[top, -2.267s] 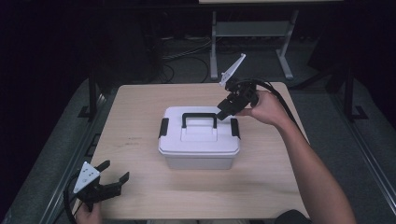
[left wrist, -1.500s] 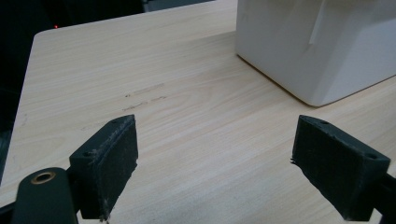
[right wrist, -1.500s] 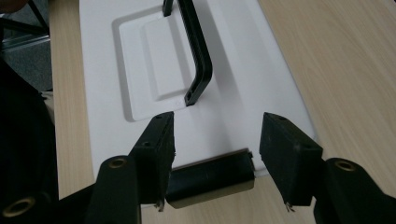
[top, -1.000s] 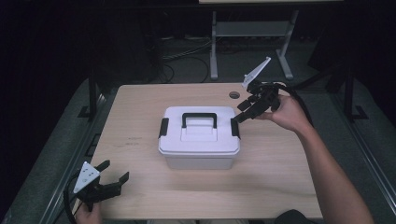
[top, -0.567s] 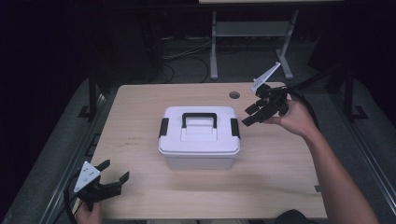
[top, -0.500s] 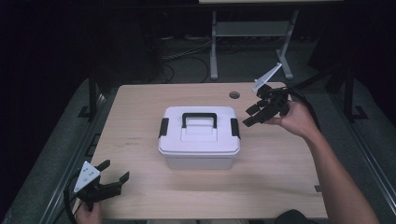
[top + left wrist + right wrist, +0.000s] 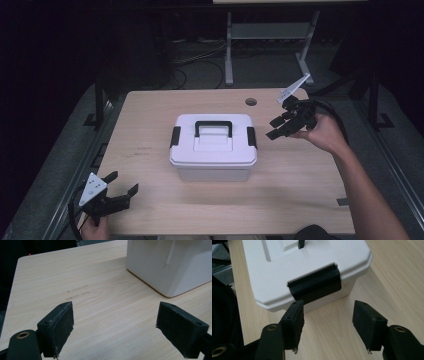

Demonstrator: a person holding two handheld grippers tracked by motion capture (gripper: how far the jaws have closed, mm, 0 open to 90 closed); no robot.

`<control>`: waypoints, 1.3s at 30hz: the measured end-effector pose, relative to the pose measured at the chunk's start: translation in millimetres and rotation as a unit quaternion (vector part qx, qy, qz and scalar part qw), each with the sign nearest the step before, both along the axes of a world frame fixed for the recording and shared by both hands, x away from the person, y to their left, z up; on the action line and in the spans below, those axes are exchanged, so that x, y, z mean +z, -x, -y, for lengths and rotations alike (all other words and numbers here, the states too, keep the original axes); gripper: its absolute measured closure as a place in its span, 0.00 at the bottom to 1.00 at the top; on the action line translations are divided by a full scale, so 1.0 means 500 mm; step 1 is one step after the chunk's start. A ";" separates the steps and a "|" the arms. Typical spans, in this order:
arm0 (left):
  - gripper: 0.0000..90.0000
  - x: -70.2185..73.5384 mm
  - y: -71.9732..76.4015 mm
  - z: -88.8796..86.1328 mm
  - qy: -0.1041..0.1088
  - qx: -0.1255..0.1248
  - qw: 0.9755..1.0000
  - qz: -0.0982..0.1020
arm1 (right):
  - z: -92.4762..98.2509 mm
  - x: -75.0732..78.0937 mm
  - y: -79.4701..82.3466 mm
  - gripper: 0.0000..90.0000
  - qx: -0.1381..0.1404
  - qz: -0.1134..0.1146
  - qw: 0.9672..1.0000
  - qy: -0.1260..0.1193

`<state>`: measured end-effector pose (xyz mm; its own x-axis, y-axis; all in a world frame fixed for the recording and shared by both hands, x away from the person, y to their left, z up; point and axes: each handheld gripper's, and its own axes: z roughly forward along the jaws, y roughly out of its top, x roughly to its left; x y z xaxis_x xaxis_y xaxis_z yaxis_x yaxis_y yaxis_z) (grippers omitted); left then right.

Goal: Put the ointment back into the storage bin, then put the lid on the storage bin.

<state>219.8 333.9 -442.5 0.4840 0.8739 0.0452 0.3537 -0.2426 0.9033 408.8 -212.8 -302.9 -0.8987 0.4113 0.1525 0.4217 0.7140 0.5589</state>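
R gripper (image 7: 276,128) open, facing box (image 7: 214,147) latch (image 7: 315,286); box long axis left-right.

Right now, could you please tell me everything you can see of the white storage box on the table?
The white storage box looks like plastic. It stands upright mid-table, lid on, with a black carry handle lying flat on the lid and a black latch at each end, both down. Only the wooden table touches it; the right claw hovers open near its right latch.

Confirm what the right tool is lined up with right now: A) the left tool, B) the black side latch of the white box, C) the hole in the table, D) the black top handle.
B: in the right gripper view the open right tool faces the black side latch of the white box, not yet touching it.
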 end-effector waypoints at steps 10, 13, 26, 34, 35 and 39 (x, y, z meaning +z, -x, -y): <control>0.15 0.000 0.000 0.001 -0.001 0.000 1.000 0.001 | 0.024 -0.023 0.008 0.46 -0.010 -0.010 1.000 0.001; 0.15 0.000 0.000 0.000 0.001 0.000 1.000 0.000 | 0.030 -0.029 0.009 0.46 -0.013 -0.012 1.000 0.001; 0.15 0.000 0.000 0.001 -0.001 0.000 1.000 0.001 | 0.054 -0.061 0.020 0.46 -0.020 -0.026 0.999 0.000; 0.15 0.000 0.000 0.001 -0.001 0.000 1.000 0.001 | 0.072 -0.088 0.028 0.46 -0.029 -0.040 0.999 0.001; 0.15 0.000 -0.001 0.001 -0.002 -0.001 1.000 0.000 | 0.075 -0.092 0.029 0.46 -0.030 -0.041 0.999 0.001; 0.15 0.000 0.000 0.002 -0.001 0.000 1.000 0.001 | 0.082 -0.105 0.032 0.46 -0.033 -0.046 0.998 -0.001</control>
